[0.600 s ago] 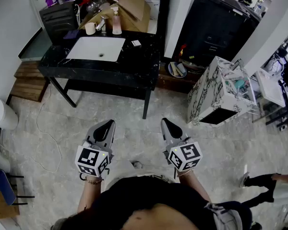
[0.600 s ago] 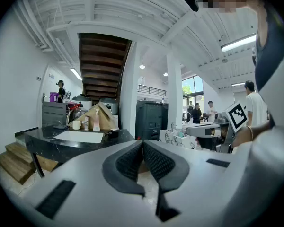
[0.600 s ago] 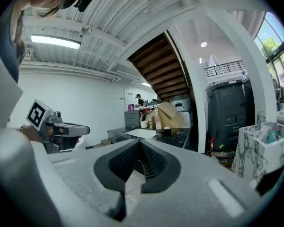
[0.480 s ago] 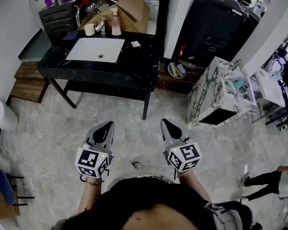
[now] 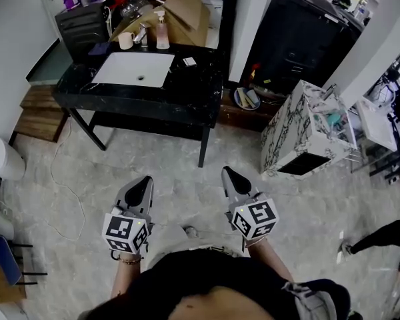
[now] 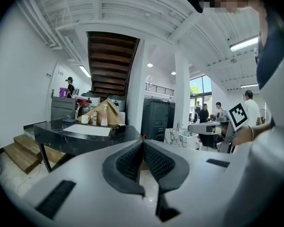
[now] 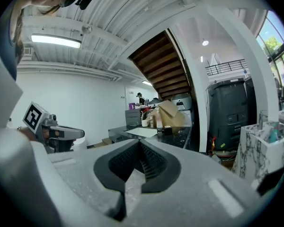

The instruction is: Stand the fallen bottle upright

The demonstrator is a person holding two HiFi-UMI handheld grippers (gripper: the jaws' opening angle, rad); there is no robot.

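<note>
While the person holds both tools low, close to the body, the left gripper and the right gripper point forward over the grey marble floor, well apart from the work. In each gripper view the tongs are closed: the ribbed dark pads meet at the tips and nothing is between them.

The only bottle I can make out is a pink pump bottle. It is at the far edge of the black marble tabletop, and it stands upright. Just left of it there is a small slanted grey thing — too small to tell what it is — and then a pale cup. Behind the bottle leans a big open cardboard box, very near to it. In front of the bottle lies the white rectangular sink, so it sits between the bottle and the near edge of the tabletop. A small white item lies to the right of the sink.

Between the person and the tabletop is a stretch of floor. A thin white cable runs over it at the left, near wooden steps. At the right stands a white marbled cabinet, and further right another person's leg shows at the picture edge.
</note>
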